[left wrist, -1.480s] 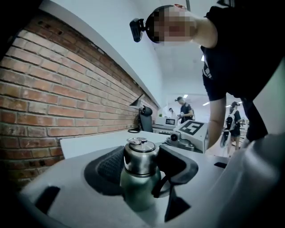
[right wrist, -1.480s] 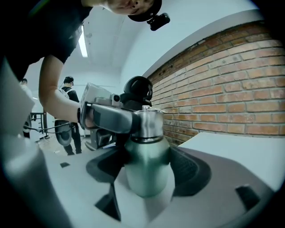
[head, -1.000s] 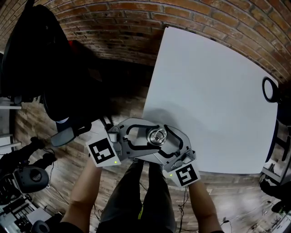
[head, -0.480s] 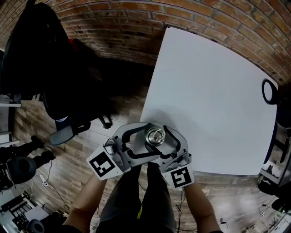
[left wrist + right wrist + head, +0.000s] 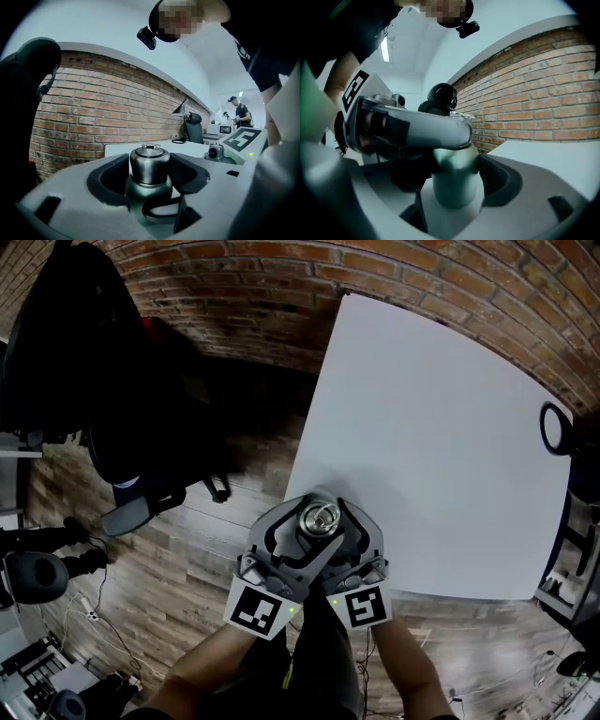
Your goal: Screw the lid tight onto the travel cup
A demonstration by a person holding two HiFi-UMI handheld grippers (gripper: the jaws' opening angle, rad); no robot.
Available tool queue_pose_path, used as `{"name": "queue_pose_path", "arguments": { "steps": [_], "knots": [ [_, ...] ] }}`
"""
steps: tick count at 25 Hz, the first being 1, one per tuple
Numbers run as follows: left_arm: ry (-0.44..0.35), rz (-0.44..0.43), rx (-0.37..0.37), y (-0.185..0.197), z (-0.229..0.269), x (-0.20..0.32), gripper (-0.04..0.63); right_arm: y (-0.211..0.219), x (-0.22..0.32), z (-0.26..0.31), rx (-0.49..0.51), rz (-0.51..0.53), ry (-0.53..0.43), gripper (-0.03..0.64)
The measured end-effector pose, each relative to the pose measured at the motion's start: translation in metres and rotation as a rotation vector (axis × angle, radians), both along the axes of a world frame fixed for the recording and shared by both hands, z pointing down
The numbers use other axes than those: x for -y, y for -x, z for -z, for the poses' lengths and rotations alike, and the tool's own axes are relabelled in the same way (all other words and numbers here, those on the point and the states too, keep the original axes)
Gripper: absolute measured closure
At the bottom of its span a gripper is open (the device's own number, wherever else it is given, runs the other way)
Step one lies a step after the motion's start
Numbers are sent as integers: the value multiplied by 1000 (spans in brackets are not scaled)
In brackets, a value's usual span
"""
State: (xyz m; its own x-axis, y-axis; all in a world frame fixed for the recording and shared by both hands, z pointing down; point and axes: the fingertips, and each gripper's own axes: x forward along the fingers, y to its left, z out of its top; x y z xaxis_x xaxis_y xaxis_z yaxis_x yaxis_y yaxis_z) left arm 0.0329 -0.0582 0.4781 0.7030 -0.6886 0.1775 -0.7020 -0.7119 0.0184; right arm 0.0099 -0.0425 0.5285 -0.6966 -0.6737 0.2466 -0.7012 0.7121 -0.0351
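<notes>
The left gripper is closing its jaws round the steel lid between them, apparently not yet pressing; the right gripper clamps its jaws on the green travel cup below that lid.

The round steel lid is brushed metal with a soft shine. The dark green travel cup below it is matt and smooth. My right gripper is matt grey plastic with black rubbery pads. The white bench is smooth, the red brick wall rough.
</notes>
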Motion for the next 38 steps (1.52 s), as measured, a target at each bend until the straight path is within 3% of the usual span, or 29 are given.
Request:
{"name": "queue_pose_path", "arguments": {
  "steps": [4, 13, 21, 25, 31, 33, 38],
  "knots": [
    [-24, -45, 7, -1, 2, -1, 336, 1, -1, 1, 2, -4, -3, 313],
    [-40, -496, -25, -7, 3, -7, 337, 2, 4, 2, 20, 52, -5, 311],
    [-10, -718, -16, -11, 5, -18, 336, 1, -2, 1, 52, 120, 54, 308],
    [11, -727, -34, -11, 4, -18, 331, 0, -2, 0, 65, 101, 55, 308],
    [0, -663, -65, -8, 2, -14, 318, 1, 0, -3, 73, 89, 61, 308],
    [19, -618, -99, -2, 2, -12, 258, 2, 1, -4, 72, 89, 57, 308],
    [63, -439, -119, 5, -3, -9, 247, 0, 2, -2, 74, 71, 44, 308]
  ]
}}
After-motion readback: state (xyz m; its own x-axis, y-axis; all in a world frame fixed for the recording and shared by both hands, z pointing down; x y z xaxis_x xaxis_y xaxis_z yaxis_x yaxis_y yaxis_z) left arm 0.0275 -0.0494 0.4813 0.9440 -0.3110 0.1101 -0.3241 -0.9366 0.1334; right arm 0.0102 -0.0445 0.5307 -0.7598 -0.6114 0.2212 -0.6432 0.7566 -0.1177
